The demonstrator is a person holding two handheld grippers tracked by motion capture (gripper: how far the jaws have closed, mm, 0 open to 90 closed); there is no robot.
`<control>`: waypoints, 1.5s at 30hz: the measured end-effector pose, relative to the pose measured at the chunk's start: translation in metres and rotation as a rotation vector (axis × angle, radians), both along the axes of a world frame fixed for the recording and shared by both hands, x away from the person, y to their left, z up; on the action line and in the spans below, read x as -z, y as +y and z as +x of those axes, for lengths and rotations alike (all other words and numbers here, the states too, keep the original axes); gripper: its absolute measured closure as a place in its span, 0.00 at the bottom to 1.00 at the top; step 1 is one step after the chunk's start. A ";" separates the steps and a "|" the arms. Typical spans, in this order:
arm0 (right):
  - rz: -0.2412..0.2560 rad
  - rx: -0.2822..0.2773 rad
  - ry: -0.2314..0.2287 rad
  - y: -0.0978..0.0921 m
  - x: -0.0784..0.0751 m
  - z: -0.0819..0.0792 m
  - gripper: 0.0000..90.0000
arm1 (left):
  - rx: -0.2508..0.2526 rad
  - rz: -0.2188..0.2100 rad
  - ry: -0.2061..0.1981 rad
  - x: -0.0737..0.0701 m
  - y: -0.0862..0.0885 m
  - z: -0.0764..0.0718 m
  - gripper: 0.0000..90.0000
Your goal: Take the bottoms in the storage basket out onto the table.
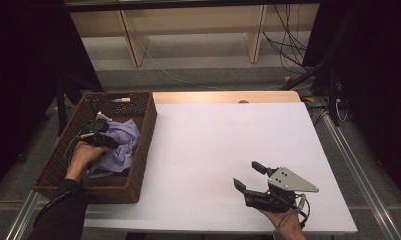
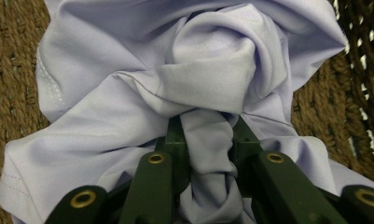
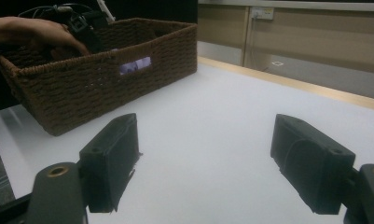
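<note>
A white rectangular tabletop (image 1: 223, 150) with a pale wooden far edge stands in a dim room, light wooden shelving and loose black cables behind it. At its left sits a brown woven wicker basket (image 1: 138, 165) holding a crumpled lavender cloth (image 1: 122, 145). The left gripper (image 1: 99, 134) reaches into the basket, jaws pinched tight on a fold of the cloth (image 2: 208, 154). The right gripper (image 1: 250, 175) hovers low over the bare table, jaws spread wide, holding nothing.

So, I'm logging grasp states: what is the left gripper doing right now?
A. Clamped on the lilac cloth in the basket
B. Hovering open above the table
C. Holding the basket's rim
A: the left gripper has its jaws pinching a fold of the lilac cloth inside the wicker basket.
</note>
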State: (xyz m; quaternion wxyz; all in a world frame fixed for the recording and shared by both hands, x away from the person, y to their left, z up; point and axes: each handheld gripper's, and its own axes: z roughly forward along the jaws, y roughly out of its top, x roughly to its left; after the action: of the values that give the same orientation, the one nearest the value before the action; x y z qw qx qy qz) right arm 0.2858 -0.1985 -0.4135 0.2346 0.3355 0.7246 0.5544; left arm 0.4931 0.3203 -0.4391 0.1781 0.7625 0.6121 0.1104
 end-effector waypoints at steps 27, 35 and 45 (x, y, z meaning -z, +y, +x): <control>-0.020 -0.028 -0.007 0.003 0.000 -0.002 0.27 | -0.004 -0.136 -0.301 -0.049 0.003 -0.033 0.82; -0.019 -0.025 -0.006 0.003 0.000 -0.001 0.27 | -0.015 -0.211 -0.338 -0.054 0.007 -0.037 0.82; -0.017 -0.023 -0.009 0.002 0.000 -0.002 0.27 | -0.012 -0.317 -0.390 -0.066 0.006 -0.043 0.82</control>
State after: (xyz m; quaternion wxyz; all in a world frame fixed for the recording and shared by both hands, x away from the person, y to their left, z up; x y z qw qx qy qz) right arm 0.2840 -0.1961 -0.4131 0.2343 0.3225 0.7322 0.5523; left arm 0.4502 0.3258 -0.3735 0.4095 0.6857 0.5802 0.1593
